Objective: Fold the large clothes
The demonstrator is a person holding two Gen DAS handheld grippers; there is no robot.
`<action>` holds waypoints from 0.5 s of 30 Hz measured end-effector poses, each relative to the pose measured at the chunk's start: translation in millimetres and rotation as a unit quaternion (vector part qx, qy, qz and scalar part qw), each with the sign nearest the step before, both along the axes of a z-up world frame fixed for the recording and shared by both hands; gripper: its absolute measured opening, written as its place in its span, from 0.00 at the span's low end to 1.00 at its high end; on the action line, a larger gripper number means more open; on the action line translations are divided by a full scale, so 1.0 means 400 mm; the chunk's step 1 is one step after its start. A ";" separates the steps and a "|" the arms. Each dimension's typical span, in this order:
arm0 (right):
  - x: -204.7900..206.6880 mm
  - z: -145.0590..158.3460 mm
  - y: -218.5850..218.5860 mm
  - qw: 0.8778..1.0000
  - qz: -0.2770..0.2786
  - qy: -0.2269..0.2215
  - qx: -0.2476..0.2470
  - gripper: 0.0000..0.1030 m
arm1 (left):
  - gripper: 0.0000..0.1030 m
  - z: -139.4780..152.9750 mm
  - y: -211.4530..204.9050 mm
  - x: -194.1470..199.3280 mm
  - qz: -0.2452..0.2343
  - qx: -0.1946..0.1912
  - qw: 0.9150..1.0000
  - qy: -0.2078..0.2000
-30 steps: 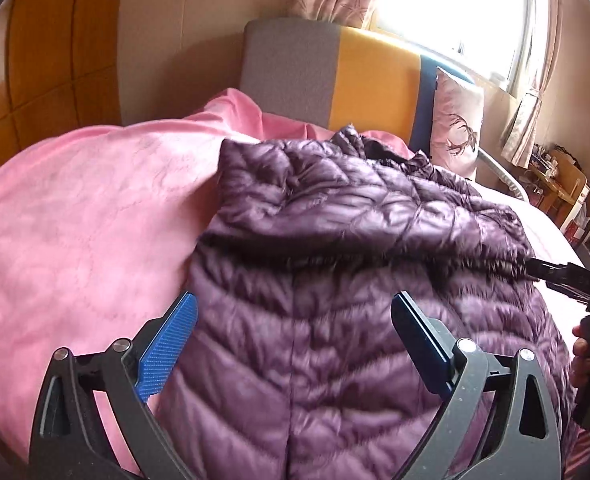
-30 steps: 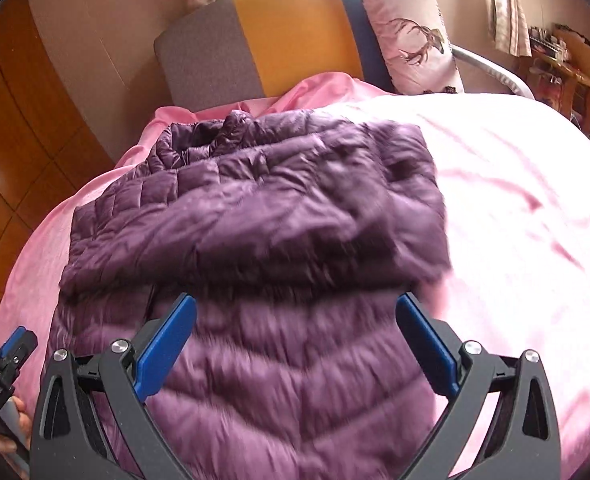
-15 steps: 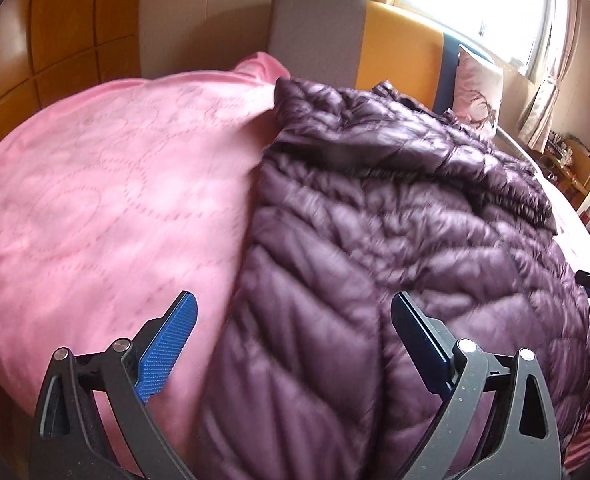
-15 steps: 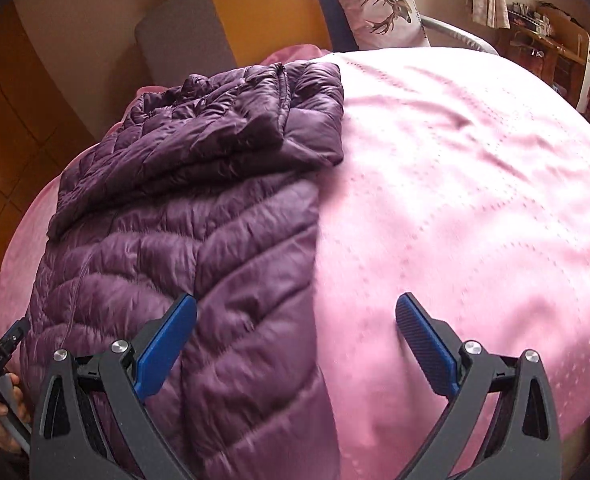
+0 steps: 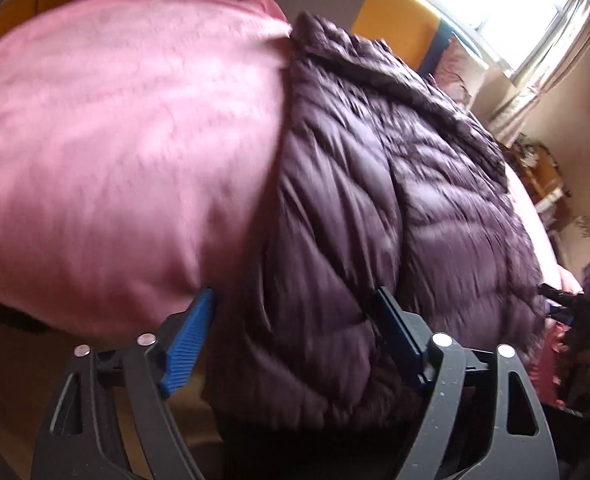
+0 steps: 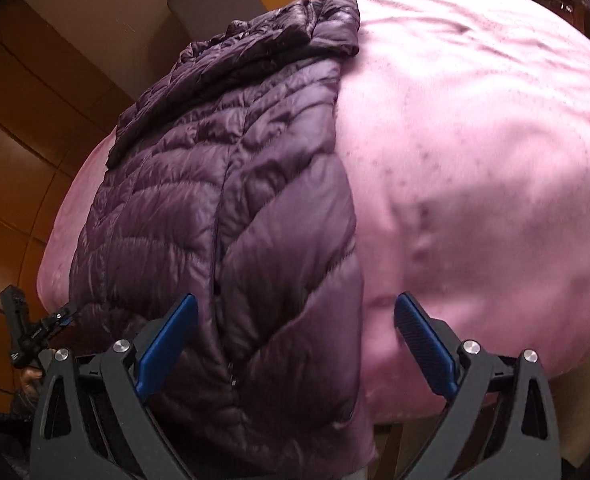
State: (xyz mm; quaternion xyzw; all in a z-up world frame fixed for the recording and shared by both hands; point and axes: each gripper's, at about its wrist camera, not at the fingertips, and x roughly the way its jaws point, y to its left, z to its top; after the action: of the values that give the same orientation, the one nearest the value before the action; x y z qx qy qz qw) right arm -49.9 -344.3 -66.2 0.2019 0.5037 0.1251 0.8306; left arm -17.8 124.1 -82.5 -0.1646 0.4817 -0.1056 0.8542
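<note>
A purple quilted down jacket (image 5: 375, 208) lies lengthwise on a pink bed cover (image 5: 115, 140), its upper part folded over and its hem hanging over the bed's near edge. My left gripper (image 5: 295, 336) is at the hem's left corner. Its jaws are closing with the puffy corner between the blue pads (image 5: 187, 340), not clearly pinched. My right gripper (image 6: 295, 348) stands wide open over the jacket's (image 6: 223, 200) right hem corner, with the jacket edge and pink cover (image 6: 475, 160) between its fingers. Each view shows the other gripper at its side: the right one (image 5: 563, 300), the left one (image 6: 35, 328).
A grey and orange headboard (image 5: 391, 20) and a deer-print pillow (image 5: 459, 76) stand at the bed's far end under a bright window (image 5: 507, 4). Wood wall panels (image 6: 23, 152) run along the left. Cluttered shelves (image 5: 543, 176) stand at the far right.
Both grippers have come down and toward the near hem, the left to the jacket's left edge, the right to its right edge. The left jaws have narrowed.
</note>
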 end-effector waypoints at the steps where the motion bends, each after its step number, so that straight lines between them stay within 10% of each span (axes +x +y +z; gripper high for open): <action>1: -0.018 -0.008 0.008 1.000 0.009 0.006 0.004 0.94 | 0.76 -0.009 -0.001 -0.005 -0.004 -0.006 1.000 0.006; 5: -0.060 -0.024 0.029 0.999 0.033 0.015 0.006 0.85 | 0.64 -0.028 -0.013 -0.015 -0.024 -0.014 0.999 0.016; 7: -0.067 -0.022 0.039 0.999 0.043 0.023 -0.008 0.66 | 0.38 -0.026 -0.009 -0.014 -0.030 -0.014 0.999 0.020; 9: -0.066 -0.014 0.043 0.998 0.058 0.035 0.012 0.24 | 0.11 -0.004 -0.006 -0.020 -0.051 -0.034 0.998 0.015; 15: -0.049 0.128 0.044 0.993 0.076 -0.035 0.084 0.11 | 0.06 0.123 0.042 -0.028 -0.069 -0.129 0.988 -0.051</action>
State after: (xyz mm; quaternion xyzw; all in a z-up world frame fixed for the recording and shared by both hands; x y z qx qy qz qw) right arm -69.6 -326.9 -14.9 0.2273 0.4760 0.2370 0.8158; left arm -29.0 141.1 -33.2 -0.2344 0.4297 -0.2338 0.8401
